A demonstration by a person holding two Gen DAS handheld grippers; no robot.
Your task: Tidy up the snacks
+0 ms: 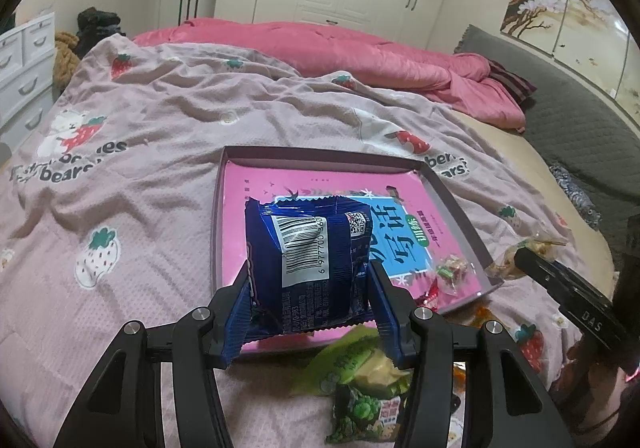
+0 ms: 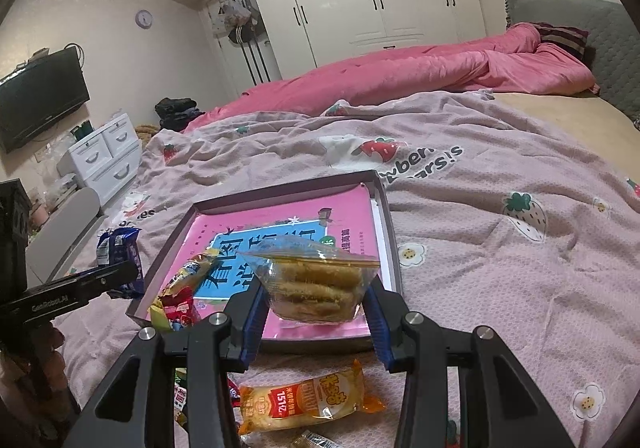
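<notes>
My left gripper [image 1: 308, 288] is shut on a dark blue snack packet [image 1: 308, 256] with a barcode, held above the near edge of a shallow box tray [image 1: 456, 204] with a pink and blue printed bottom. My right gripper [image 2: 316, 308] is shut on a clear bag of brown biscuits [image 2: 316, 280], held over the same tray's near edge [image 2: 384, 216]. Small candies [image 1: 450, 270] lie in the tray's corner; they show as red and yellow packets [image 2: 180, 296] in the right wrist view. The blue packet [image 2: 120, 252] and left gripper show at left there.
The tray lies on a bed with a pink strawberry-print sheet [image 1: 160, 120]. Green snack packets [image 1: 360, 388] lie under my left gripper. An orange packet [image 2: 308, 400] lies under my right gripper. A pink duvet [image 1: 340, 52] is bunched behind. White drawers [image 2: 104, 156] stand at left.
</notes>
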